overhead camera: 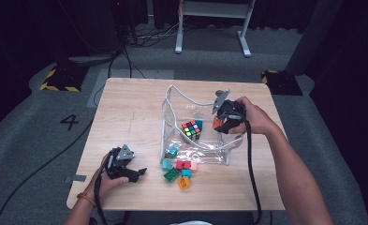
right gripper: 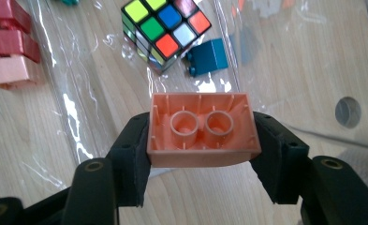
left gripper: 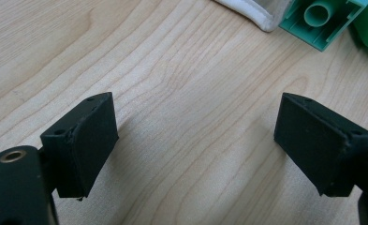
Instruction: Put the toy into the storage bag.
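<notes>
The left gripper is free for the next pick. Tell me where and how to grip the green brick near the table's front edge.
Probably grip the green brick across its two flat side walls, coming down from above with the left gripper. The brick lies flat on the table, and the teal brick and orange brick crowd it, so a level approach looks blocked.

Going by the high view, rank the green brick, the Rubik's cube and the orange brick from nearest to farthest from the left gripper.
1. Green brick, just right of the left gripper.
2. Rubik's cube, inside the clear bag.
3. Orange brick, in the right gripper jaws.

glossy plastic brick, clear crinkly bag
</notes>
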The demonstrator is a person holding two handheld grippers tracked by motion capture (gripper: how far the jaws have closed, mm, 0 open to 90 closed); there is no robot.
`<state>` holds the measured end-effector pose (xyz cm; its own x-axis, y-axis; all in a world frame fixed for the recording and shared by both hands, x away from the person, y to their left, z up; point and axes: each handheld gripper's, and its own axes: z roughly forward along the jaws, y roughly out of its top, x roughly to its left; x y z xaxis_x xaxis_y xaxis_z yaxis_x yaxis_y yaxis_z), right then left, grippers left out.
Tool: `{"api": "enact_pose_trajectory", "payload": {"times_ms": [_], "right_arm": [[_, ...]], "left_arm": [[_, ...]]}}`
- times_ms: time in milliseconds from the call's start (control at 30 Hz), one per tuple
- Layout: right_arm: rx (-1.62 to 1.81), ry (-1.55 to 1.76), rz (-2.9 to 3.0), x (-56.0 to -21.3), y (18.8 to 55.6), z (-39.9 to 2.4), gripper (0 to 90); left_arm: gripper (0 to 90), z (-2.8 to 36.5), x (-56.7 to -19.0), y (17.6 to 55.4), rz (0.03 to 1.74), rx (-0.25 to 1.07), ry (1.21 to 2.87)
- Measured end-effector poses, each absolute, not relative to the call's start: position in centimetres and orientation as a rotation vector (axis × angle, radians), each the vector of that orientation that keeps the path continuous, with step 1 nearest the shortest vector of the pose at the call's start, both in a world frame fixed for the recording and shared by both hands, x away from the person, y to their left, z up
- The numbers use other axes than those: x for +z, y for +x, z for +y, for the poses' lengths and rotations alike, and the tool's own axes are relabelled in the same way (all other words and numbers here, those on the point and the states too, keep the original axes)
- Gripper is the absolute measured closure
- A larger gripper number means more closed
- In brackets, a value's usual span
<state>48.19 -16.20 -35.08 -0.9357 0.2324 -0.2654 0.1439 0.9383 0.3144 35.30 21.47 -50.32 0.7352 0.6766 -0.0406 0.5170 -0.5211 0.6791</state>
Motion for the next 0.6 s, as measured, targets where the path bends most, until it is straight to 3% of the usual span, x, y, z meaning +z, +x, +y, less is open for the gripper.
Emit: {"api": "enact_pose_trajectory", "payload": {"times_ms": [600], "right_arm": [[0.365,0.315,2.779,-35.1,47.9,-17.8,42.8]], "left_arm": [[13.7,21.5,-50.3,35.3,0.895,0.299,2.243]]}}
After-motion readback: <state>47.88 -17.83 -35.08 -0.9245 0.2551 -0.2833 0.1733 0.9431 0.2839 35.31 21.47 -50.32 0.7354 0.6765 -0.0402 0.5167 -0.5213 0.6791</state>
